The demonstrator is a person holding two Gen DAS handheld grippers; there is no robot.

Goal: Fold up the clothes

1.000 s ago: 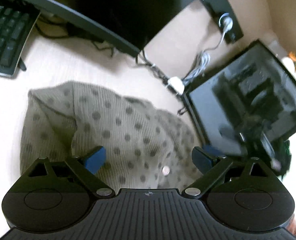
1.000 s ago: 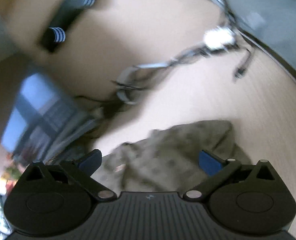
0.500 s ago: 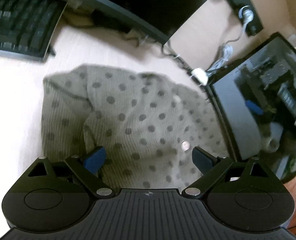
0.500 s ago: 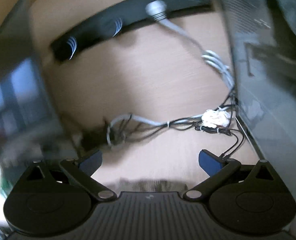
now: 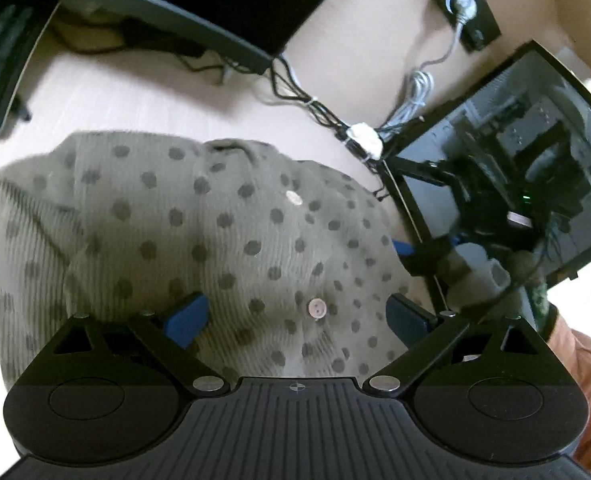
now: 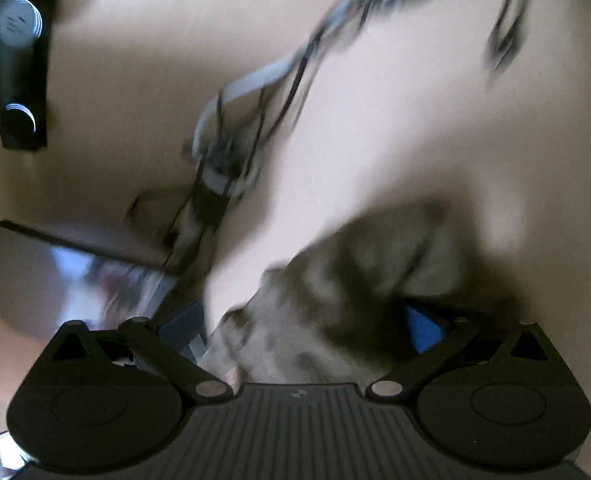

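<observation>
Both grippers, left (image 5: 295,316) and right (image 6: 295,332), spread over dotted garment (image 5: 199,216).

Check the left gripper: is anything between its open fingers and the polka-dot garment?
Nothing visible. The left gripper hangs open directly over the polka-dot garment; only fabric and a pink button lie between its fingers.

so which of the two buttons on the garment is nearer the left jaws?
The lower button on the dotted garment, sitting between the open jaws; the upper button lies farther up.
</observation>
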